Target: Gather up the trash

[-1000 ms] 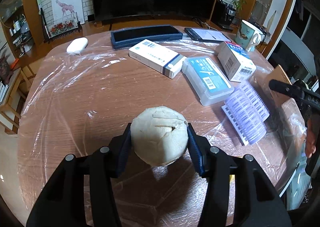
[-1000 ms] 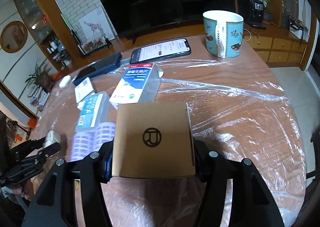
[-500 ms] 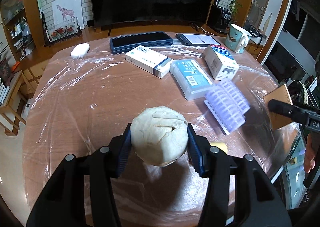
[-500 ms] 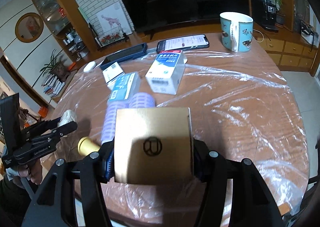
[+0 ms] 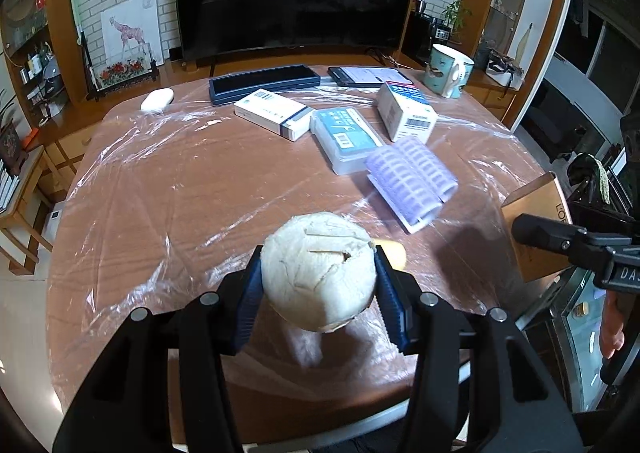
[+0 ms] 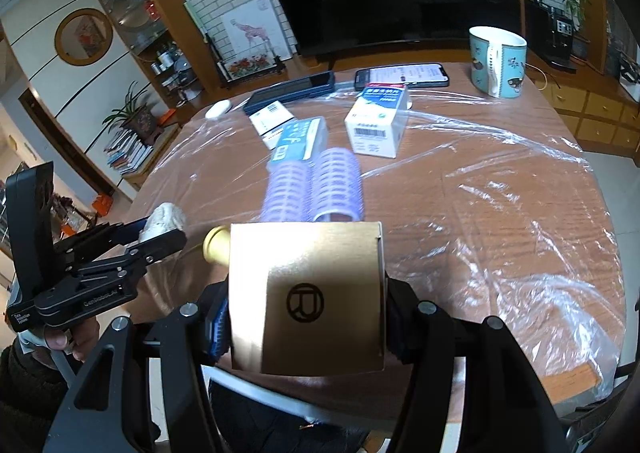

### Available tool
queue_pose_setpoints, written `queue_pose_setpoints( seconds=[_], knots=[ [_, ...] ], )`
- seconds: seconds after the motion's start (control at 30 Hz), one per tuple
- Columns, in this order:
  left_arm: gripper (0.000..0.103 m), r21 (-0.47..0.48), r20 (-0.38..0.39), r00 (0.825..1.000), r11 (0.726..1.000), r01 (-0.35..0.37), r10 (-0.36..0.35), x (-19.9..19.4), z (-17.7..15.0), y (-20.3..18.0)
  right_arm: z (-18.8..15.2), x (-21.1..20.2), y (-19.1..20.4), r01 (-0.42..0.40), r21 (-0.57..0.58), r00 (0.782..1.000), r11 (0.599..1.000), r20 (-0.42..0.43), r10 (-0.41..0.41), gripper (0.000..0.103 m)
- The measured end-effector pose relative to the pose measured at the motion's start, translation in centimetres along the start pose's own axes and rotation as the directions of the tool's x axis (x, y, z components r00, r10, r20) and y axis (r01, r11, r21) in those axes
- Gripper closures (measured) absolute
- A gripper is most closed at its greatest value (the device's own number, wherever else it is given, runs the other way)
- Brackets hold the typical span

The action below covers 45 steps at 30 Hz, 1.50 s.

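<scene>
My left gripper [image 5: 318, 285] is shut on a crumpled white paper ball [image 5: 318, 277], held above the near part of the table [image 5: 180, 189]. The same ball [image 6: 164, 219] shows in the right wrist view at the far left, between the left gripper's fingers. My right gripper [image 6: 306, 305] is shut on a small brown cardboard box [image 6: 306, 301] with a round black logo, held over the table's near edge. That box [image 5: 536, 225] also appears at the right edge of the left wrist view. A yellow cylinder [image 6: 216, 247] lies on the table just left of the box.
On the plastic-covered table lie purple hair rollers [image 5: 412, 181], a clear case with a blue label [image 5: 348, 139], two white medicine boxes [image 5: 274, 119] [image 5: 406, 115], a dark flat case [image 5: 264, 83], a phone [image 5: 368, 76], a patterned mug [image 5: 448, 71] and a white mouse [image 5: 157, 99].
Both grippers have pulled back toward the table's near edge with their loads still held. The table items now look farther away, and the yellow cylinder has come into view.
</scene>
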<state>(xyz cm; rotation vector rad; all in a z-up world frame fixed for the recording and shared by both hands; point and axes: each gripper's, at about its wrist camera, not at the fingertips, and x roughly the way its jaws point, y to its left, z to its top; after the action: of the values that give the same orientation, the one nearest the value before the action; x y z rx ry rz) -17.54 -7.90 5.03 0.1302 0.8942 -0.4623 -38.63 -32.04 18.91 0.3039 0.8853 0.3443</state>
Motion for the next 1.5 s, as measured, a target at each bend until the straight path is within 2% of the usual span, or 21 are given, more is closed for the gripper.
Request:
queue_pose_setpoints(
  seconds=[0.47,1.5],
  knots=[
    [0.051,0.014,0.010,1.000,1.000,-0.008,0.007,-2.5,-3.0,-2.2,-3.7,-1.5,1.8,-0.037,-0.053,0.999,0.998,-0.037,0.035,0.045],
    [0.051,0.063,-0.077,0.997,0.998,0.015,-0.010,-4.2,-10.5,-7.0,-10.7,-3.0,3.2,-0.083,-0.133,0.987,0.988,-0.150,0.063,0.045]
  ],
)
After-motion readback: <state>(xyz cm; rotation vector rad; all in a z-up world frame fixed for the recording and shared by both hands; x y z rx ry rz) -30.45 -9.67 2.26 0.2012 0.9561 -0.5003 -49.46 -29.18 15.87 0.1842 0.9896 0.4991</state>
